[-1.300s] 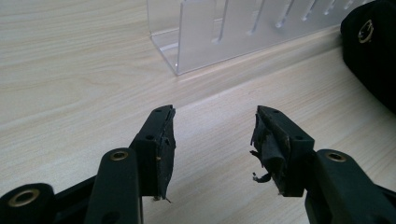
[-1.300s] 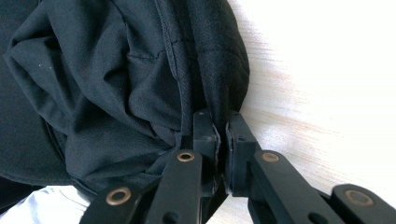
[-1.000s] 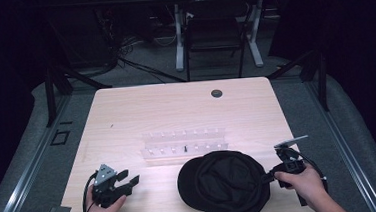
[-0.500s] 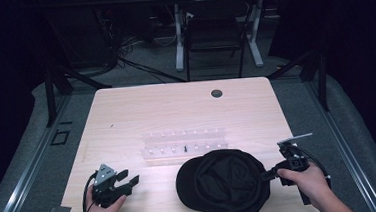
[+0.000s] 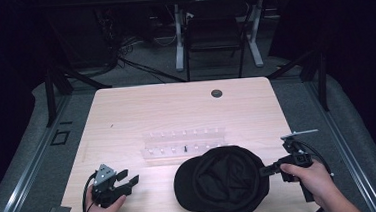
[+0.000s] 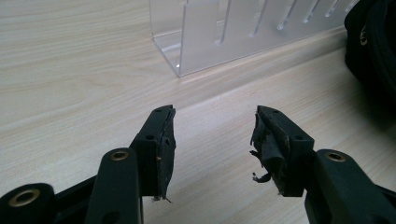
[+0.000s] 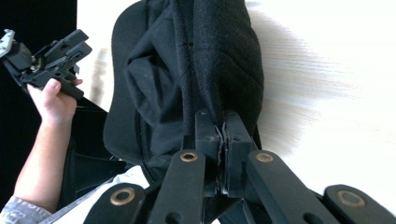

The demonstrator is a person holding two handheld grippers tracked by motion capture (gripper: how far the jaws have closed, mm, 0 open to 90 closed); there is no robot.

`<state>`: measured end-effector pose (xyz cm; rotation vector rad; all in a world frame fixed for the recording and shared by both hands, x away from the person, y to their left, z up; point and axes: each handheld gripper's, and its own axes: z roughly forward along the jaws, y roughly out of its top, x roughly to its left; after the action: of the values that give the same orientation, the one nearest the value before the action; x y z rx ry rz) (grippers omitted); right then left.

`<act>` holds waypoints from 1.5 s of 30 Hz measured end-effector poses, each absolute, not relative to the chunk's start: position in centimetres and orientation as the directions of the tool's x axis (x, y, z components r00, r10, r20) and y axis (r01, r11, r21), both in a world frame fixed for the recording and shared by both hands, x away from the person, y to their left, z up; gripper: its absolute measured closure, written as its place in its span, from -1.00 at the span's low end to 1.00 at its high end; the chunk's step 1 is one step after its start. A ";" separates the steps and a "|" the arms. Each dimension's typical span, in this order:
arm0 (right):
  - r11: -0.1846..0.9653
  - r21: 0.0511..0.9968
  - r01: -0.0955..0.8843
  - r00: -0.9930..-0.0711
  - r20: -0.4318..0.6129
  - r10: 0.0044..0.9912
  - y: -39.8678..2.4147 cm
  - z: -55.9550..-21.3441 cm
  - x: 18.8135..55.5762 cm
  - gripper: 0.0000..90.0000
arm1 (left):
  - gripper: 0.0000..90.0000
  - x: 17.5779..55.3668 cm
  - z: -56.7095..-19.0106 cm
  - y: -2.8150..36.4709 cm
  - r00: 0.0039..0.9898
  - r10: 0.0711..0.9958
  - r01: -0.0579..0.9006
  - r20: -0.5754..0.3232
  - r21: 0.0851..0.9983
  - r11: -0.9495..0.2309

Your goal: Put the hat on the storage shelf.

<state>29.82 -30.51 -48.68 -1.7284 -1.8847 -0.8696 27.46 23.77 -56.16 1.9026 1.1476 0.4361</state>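
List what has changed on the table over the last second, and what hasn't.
The right claw, shut on the edge of the black cap, has risen slightly, lifting that side of the cap. The left claw stayed put, open and empty, near the table's front left corner. The clear rack has not moved.

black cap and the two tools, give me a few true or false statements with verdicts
1. The right tool is shut on the cap. True.
2. The left tool holds the cap. False: it is open, with nothing between its jaws.
3. A clear rack stands on the table beyond the cap. True.
4. The cap hangs on the rack. False: it lies on the table in front of it.
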 end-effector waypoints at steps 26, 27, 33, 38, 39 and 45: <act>-0.012 0.227 0.974 -0.180 0.804 0.567 -29.8 -45.5 29.3 0.95 | 0.08 27.5 -56.1 23.8 0.521 0.844 0.549 -0.125 0.806 -0.220; -0.012 0.227 0.974 -0.180 0.804 0.567 -29.8 -45.5 29.3 0.95 | 0.08 27.5 -56.1 23.8 0.522 0.844 0.548 -0.123 0.807 -0.221; -0.018 0.250 0.968 -0.200 0.813 0.547 -29.5 -44.5 29.1 0.95 | 0.08 27.5 -56.1 23.8 0.521 0.844 0.547 -0.123 0.808 -0.220; -0.030 0.252 0.967 -0.202 0.835 0.511 -29.3 -43.8 29.3 0.95 | 0.08 27.4 -56.1 23.7 0.522 0.845 0.545 -0.119 0.809 -0.223; -0.029 0.254 0.967 -0.205 0.838 0.505 -29.2 -43.7 29.3 0.95 | 0.09 27.4 -56.1 23.7 0.521 0.845 0.546 -0.121 0.808 -0.220; -0.026 0.275 0.961 -0.227 0.842 0.489 -28.5 -42.4 29.2 0.96 | 0.08 27.4 -56.1 23.8 0.522 0.844 0.548 -0.122 0.806 -0.223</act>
<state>29.20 -28.50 -42.41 -1.5177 -1.7426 -1.1999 27.41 23.76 -56.09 1.9067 1.1420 0.4357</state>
